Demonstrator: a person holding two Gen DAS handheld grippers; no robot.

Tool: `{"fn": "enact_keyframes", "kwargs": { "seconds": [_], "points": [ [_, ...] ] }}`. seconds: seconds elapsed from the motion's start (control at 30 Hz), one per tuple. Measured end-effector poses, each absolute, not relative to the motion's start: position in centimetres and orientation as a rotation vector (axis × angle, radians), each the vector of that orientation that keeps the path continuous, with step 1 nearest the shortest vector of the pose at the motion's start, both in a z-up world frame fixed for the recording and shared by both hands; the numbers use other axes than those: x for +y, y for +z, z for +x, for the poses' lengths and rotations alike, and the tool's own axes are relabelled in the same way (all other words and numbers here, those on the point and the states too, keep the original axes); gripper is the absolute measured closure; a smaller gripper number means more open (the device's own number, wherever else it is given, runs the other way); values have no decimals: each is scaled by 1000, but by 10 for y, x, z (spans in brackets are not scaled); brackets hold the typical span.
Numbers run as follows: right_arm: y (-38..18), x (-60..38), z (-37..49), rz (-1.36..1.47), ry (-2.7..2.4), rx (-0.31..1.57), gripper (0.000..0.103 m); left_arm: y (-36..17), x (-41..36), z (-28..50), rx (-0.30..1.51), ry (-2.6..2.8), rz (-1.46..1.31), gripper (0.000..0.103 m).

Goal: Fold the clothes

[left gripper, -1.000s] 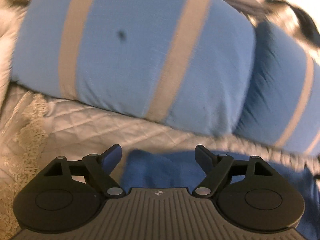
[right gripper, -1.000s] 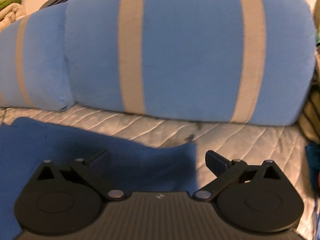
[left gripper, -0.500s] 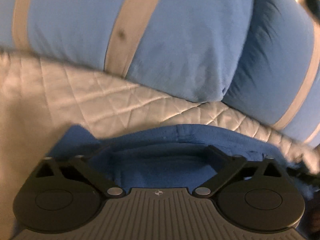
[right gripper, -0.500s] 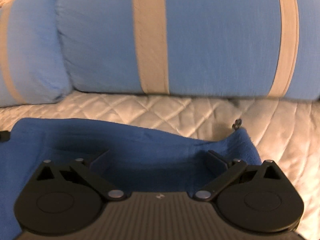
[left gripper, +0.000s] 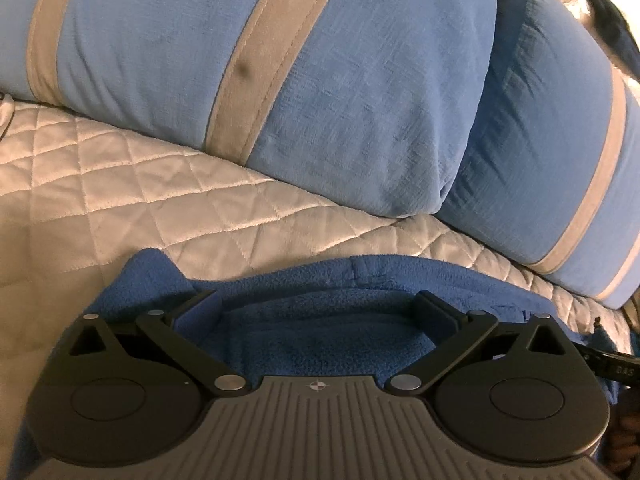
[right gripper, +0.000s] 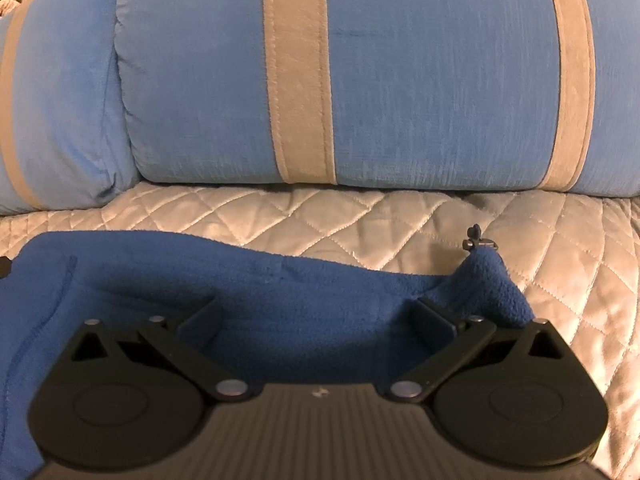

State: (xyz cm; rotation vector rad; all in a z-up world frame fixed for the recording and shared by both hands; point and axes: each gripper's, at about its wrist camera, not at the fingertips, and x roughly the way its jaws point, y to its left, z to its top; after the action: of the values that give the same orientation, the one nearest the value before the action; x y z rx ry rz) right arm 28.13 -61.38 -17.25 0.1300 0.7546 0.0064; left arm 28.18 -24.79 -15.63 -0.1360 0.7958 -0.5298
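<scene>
Fleece lies flat on a quilted cream bedspread (left gripper: 132, 184) as both handheld grippers hang low over it: the dark blue fleece garment (left gripper: 320, 320) rests near the bed's head end, just short of two light blue pillows with tan stripes (right gripper: 420, 80) that line that edge. The left gripper (left gripper: 318, 310) has its jaws spread wide, clamping nothing, the cloth's folded upper hem running between and beyond its fingers. The right gripper (right gripper: 316, 316) is likewise released over the garment's right end, where a raised corner carries a small dark zipper pull (right gripper: 476, 240) touching the bedspread.
</scene>
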Motion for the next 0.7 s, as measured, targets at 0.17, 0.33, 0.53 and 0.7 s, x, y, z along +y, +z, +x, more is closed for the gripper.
{"fn": "enact_keyframes", "kwargs": {
  "seconds": [0.17,0.33,0.53,0.7],
  "points": [
    [-171,-614,282,128,4,753,1,-150,-251,282,808,-513,-119,0],
    [-155,-615,283,135,8,797,0,-114,-257,274,844,-438,-69,0],
    [-121,-615,265,136,40,890,0,-55,-258,246,853,-494,52,0],
    [-97,-617,244,142,54,1003,0,-24,-254,220,933,-510,152,0]
  ]
}}
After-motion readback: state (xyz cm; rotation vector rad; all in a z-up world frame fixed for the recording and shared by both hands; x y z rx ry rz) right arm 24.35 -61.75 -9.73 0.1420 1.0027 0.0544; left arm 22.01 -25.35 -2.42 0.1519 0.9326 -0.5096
